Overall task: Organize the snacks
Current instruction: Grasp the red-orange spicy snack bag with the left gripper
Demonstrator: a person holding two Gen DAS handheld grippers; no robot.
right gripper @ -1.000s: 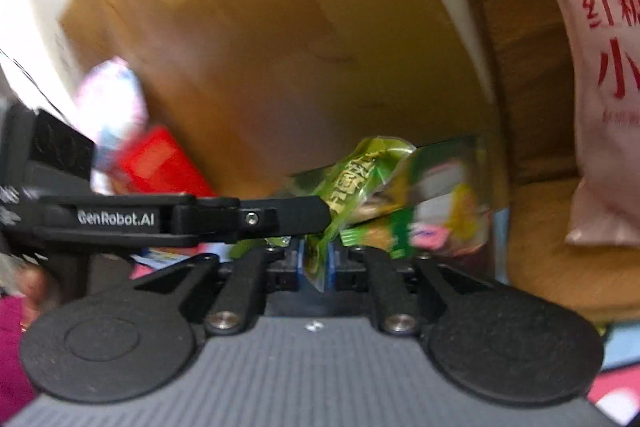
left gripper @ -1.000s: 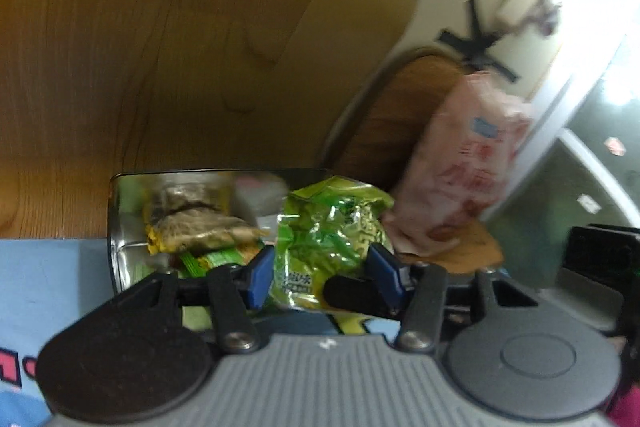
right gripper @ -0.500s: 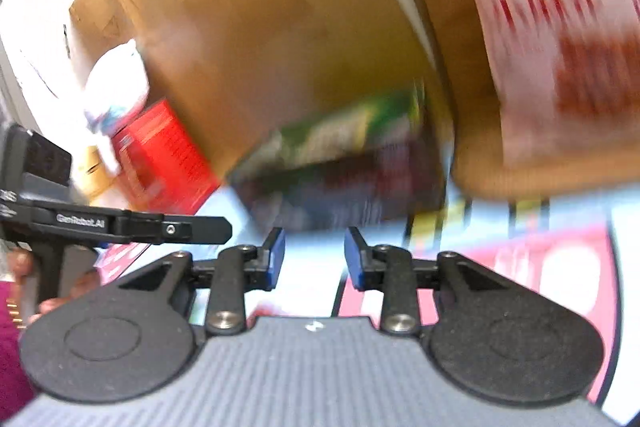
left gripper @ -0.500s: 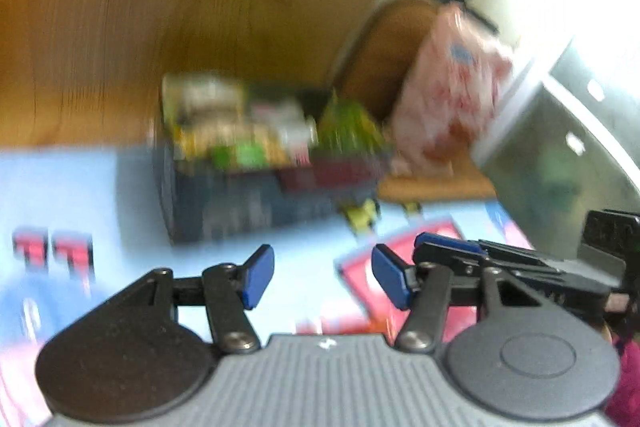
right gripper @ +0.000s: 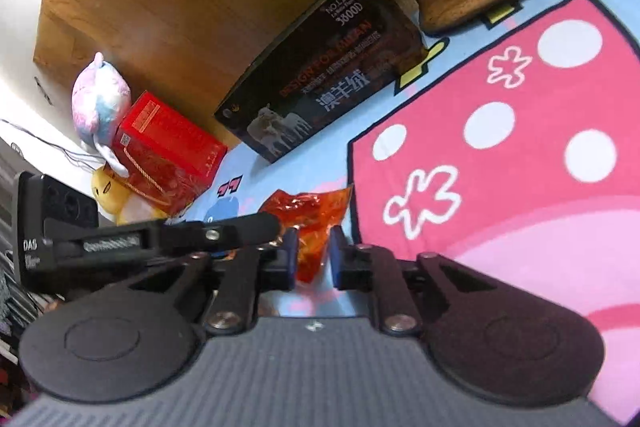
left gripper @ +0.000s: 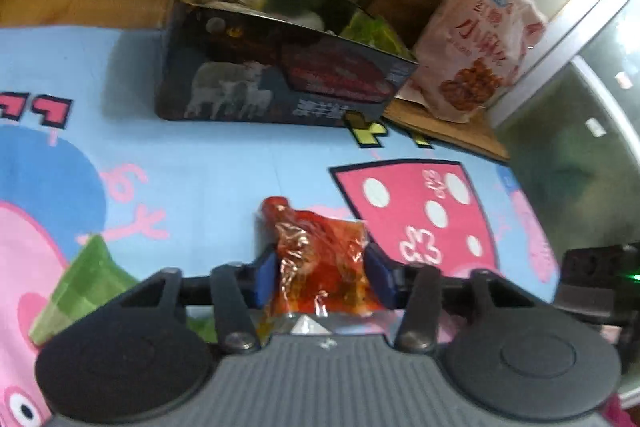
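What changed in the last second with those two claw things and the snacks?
Both grippers let go of the green packet in the dark box, pulled back to the mat, and now straddle a red-orange packet with jaws open. The box and pink bag stayed put.

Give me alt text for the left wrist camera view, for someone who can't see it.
A red snack packet lies on a blue and pink cartoon mat, between the open jaws of the left gripper. Farther off stands a dark box holding snacks, with a pink bag on a chair to its right.
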